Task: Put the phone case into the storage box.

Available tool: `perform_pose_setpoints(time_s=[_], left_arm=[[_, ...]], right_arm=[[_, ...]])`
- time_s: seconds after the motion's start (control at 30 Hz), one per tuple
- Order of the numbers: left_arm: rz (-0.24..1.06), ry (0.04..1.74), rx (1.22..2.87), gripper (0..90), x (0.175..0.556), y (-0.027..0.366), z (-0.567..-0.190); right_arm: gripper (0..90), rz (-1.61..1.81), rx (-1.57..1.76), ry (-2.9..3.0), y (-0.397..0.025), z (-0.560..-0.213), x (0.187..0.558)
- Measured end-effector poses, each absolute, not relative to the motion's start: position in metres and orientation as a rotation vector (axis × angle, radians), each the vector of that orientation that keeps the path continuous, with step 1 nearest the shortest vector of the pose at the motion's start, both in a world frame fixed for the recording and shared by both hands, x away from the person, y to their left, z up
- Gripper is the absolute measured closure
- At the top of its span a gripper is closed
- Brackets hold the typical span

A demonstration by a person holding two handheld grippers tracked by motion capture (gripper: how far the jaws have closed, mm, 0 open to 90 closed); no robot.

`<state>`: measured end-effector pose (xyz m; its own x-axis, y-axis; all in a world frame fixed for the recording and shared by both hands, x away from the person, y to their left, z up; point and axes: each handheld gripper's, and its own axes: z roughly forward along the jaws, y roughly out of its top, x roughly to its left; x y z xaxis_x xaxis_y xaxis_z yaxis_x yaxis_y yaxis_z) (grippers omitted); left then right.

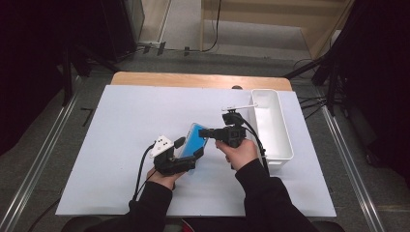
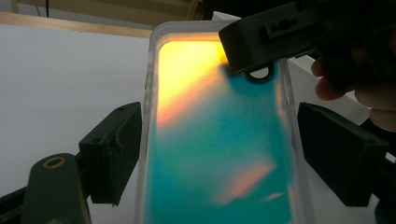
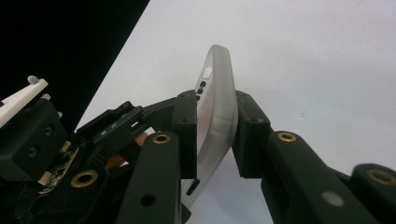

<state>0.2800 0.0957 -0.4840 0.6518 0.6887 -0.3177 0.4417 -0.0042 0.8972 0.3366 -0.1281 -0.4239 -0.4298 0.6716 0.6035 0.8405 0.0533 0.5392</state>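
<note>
Both grippers meet mid-table: right gripper point(image 3: 215, 135) pinches the phone case point(image 1: 196, 137) edge; left gripper point(image 2: 219, 154) jaws straddle it, spread; white bin point(image 1: 273, 123) nearby.

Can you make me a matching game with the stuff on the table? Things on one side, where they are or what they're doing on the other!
Things:
1. phone case
2. white bin
3. right gripper
4. left gripper

Places or states:
A. jaws apart, either side of the case
B. stands at the table's right edge
C. clamped on the case's edge
D. teal and orange, held up

Pairs: 1-D, 2-B, 3-C, 4-A
</note>
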Motion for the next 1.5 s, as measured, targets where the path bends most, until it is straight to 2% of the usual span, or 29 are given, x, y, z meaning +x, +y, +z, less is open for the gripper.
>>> perform_pose_setpoints(time_s=[0.43,0.53,0.6,1.5], left_arm=[[0.271,0.917,1.665,16.0,0.280,0.094,-0.484],[0.228,0.932,1.690,15.1,0.282,0.093,-0.482],[0.217,0.948,1.706,11.4,0.284,0.093,-0.480],[0.110,0.882,1.797,12.9,0.291,0.101,-0.460]], right_arm=[[76.4,-1.303,-1.551,-2.112,-0.127,-0.419,0.334],[77.2,-1.305,-1.536,-2.120,-0.126,-0.418,0.334],[77.2,-1.303,-1.535,-2.132,-0.126,-0.416,0.333],[77.1,-1.447,-1.522,-2.357,-0.148,-0.394,0.326]])
